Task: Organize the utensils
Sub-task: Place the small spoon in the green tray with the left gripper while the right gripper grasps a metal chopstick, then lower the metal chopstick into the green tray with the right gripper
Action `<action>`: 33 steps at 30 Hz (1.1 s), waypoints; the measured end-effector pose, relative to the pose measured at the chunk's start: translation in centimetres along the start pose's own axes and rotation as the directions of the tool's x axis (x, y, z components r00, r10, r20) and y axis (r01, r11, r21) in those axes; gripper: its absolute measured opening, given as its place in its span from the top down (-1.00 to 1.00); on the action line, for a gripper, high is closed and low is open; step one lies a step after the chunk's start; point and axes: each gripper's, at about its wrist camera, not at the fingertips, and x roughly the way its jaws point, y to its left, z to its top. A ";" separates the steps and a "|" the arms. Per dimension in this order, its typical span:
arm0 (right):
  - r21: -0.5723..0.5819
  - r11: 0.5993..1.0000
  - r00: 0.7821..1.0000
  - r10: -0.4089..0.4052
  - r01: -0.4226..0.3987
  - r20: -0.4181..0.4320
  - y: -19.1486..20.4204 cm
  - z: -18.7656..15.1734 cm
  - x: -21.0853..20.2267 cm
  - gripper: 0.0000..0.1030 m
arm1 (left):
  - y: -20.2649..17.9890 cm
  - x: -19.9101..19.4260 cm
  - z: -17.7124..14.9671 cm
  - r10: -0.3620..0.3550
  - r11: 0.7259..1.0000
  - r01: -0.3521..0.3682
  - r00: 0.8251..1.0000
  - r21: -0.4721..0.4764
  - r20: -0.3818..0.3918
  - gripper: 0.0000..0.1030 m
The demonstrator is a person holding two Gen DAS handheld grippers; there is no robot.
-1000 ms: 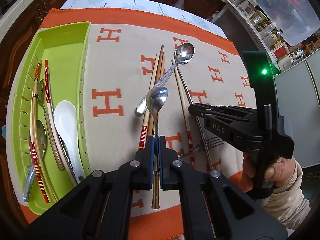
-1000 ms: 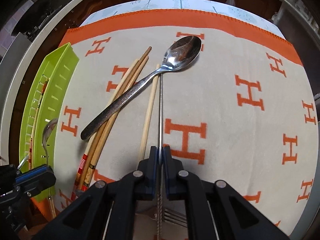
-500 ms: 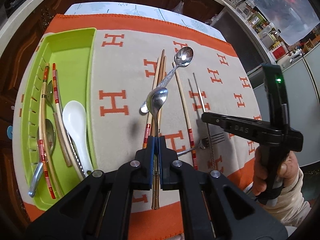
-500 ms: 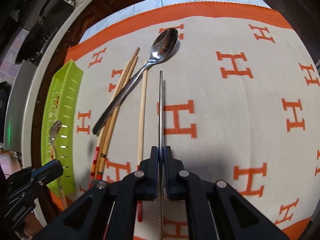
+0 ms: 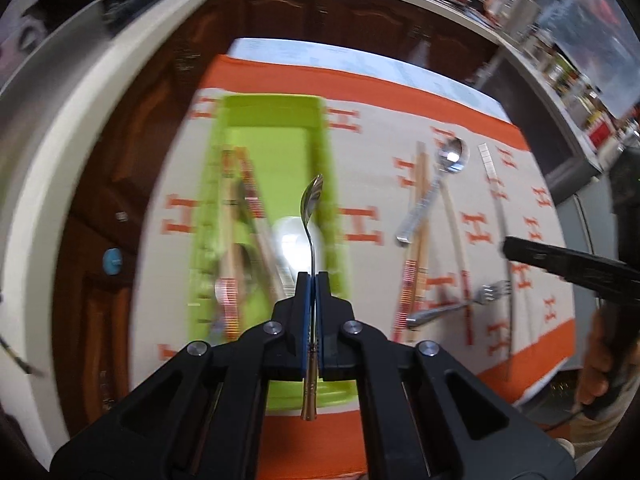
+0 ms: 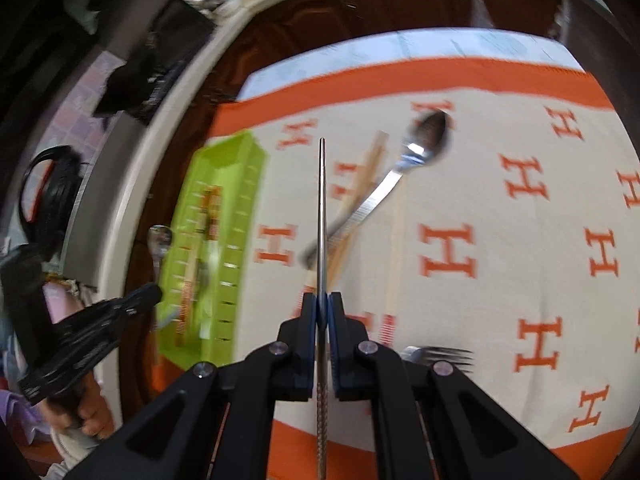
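My left gripper point(image 5: 313, 280) is shut on a small metal spoon point(image 5: 311, 208), held in the air above the green tray point(image 5: 272, 120). In the tray lie a white spoon point(image 5: 292, 240), chopsticks and other utensils, all blurred. My right gripper point(image 6: 321, 300) is shut on a metal chopstick point(image 6: 321, 200), raised over the cloth and pointing away. The same chopstick point(image 5: 494, 184) and right gripper point(image 5: 568, 264) show in the left wrist view. A large metal spoon point(image 5: 440, 184), wooden chopsticks point(image 5: 420, 216) and a fork point(image 5: 472, 300) lie on the cloth.
A cream cloth with orange H marks and an orange border point(image 6: 400, 76) covers the table. The tray point(image 6: 216, 216) sits at the cloth's left edge, and dark wooden cabinets point(image 5: 320, 12) stand behind it. A person's hand point(image 6: 84, 412) holds the left gripper.
My left gripper has carried the small spoon left, from the cloth's middle to above the tray. My right gripper has lifted the metal chopstick higher and swung left toward the tray.
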 end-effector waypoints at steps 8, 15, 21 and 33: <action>-0.066 0.996 0.998 0.066 -0.067 -0.015 7.1 3.0 2.2 0.90 | 5.3 1.4 -0.5 0.031 0.997 -0.034 0.999 -0.069 -0.037 1.00; -0.039 0.996 0.993 0.080 -0.083 -0.083 9.8 4.7 7.5 0.90 | 6.2 3.2 -0.9 0.002 0.996 -0.007 0.998 -0.089 -0.057 1.00; -0.013 0.997 0.990 0.074 -0.076 -0.117 10.6 5.5 10.5 0.90 | 6.2 4.9 0.1 -0.007 0.996 0.001 0.998 -0.091 -0.064 0.99; 0.010 1.000 0.992 0.015 -0.014 -0.126 10.1 6.4 13.0 0.88 | 6.0 4.4 0.9 0.020 0.997 -0.022 0.999 -0.070 -0.034 0.97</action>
